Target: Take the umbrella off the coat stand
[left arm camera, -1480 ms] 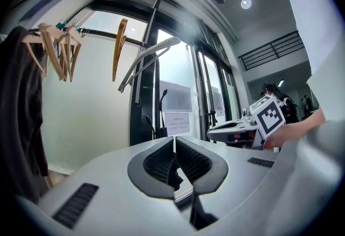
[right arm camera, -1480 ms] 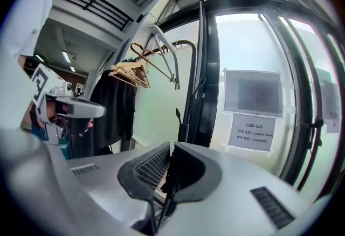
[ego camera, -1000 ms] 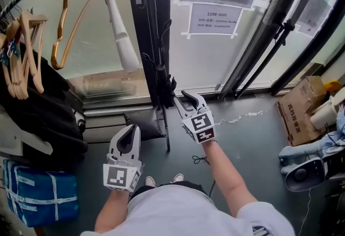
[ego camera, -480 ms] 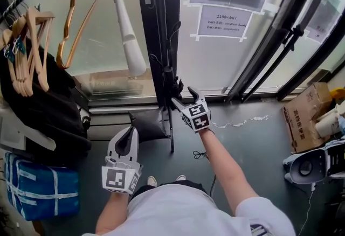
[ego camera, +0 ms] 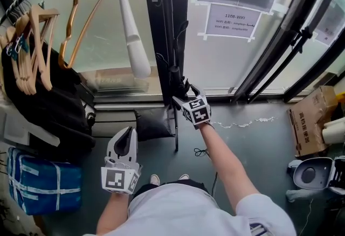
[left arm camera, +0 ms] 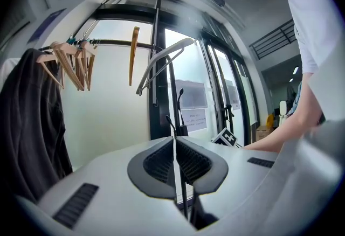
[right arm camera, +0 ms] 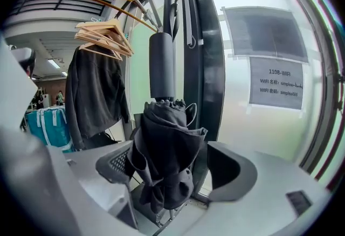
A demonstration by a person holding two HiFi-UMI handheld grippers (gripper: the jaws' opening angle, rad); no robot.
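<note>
Left tongs (ego camera: 128,133), near left: jaws together, nothing between them. Centre: the folded black umbrella (right arm camera: 164,154) hangs on the coat stand (ego camera: 176,131) beside the far glass wall, not yet lifted off. Right tongs (ego camera: 185,95): the jaws have just been opening and stand wide either side of the umbrella's bundled canopy, unclamped. Judged stage: approach made; closing, unhooking and drawing clear remain.

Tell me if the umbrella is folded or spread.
Folded: the umbrella hangs as a narrow bundle of gathered black cloth, nothing spread.
</note>
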